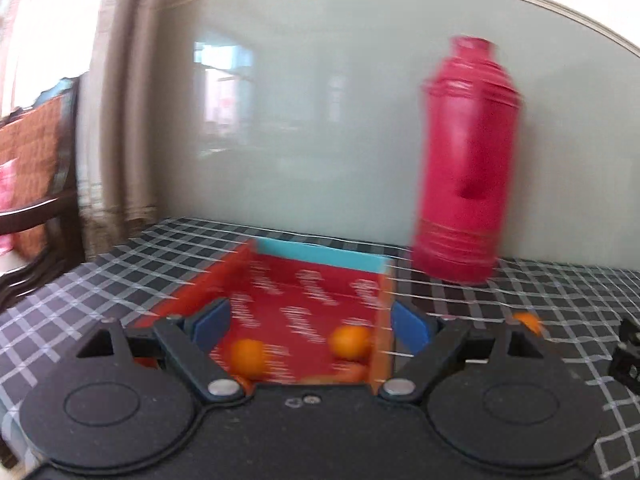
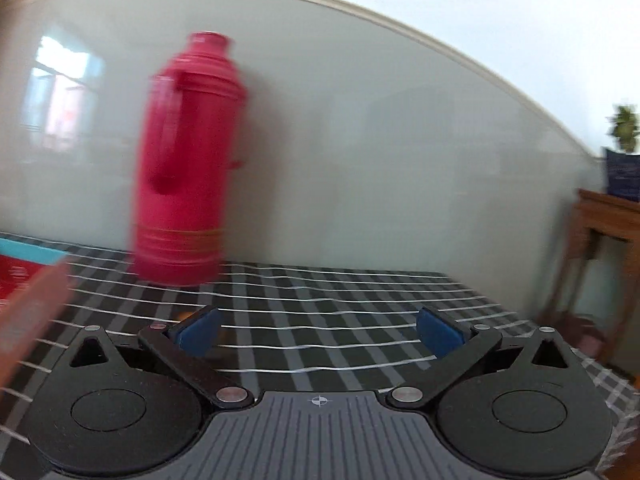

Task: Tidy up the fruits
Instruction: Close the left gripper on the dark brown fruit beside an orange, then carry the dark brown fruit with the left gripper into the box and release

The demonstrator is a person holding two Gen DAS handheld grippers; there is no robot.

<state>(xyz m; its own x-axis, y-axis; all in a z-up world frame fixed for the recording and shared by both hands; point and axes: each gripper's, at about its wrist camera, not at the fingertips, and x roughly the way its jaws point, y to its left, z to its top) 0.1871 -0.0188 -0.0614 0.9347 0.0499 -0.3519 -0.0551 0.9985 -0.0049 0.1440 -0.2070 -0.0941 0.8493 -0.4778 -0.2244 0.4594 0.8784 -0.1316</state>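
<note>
The left gripper (image 1: 311, 325) is hovering wide open over a red box (image 1: 304, 304) holding oranges (image 1: 350, 342); the right gripper (image 2: 319, 333) is gaping empty above the checked tablecloth (image 2: 340, 300), near a red flask (image 2: 188, 160).

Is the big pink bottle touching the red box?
Apart. In the left wrist view, a strip of checked cloth shows between the bottle base and the box corner.

left gripper (image 1: 311, 326) and right gripper (image 2: 319, 332): jaws spread wide, empty.
</note>
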